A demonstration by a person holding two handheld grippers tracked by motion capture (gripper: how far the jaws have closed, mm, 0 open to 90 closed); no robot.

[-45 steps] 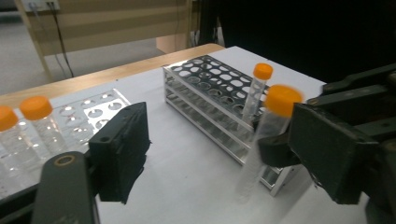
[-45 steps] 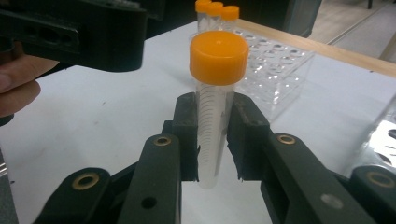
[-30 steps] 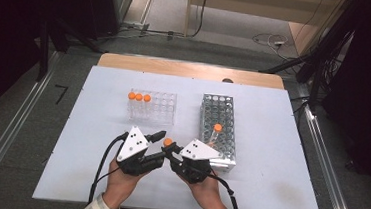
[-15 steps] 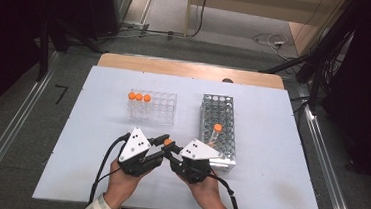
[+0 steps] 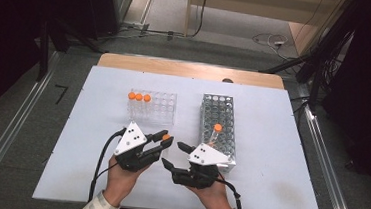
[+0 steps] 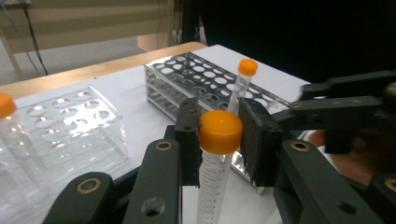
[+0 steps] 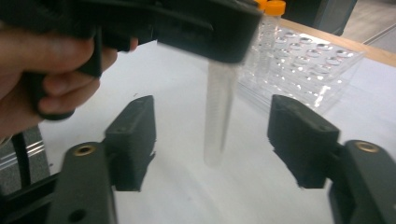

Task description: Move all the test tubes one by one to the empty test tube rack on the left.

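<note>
Left hand-held gripper (image 6: 219,140) clamps a tube (image 6: 215,163) just under its orange cap, tube upright above the table (image 5: 277,192). Right hand-held gripper (image 7: 212,140) stands wide open, jaws either side of the tube's lower end, not touching. Clear rack (image 5: 160,107) and metal rack (image 5: 217,117) lie just beyond the grippers, a gap between them. One tube (image 5: 215,134) stands in the metal rack's near end. Bare table at left and right margins.

I see a glossy clear plastic tube (image 6: 212,186) with a smooth orange plastic cap (image 6: 220,132), a shiny perforated metal rack (image 5: 217,126), a glossy transparent plastic rack (image 5: 154,108) and a matt white tabletop (image 5: 279,162).
</note>
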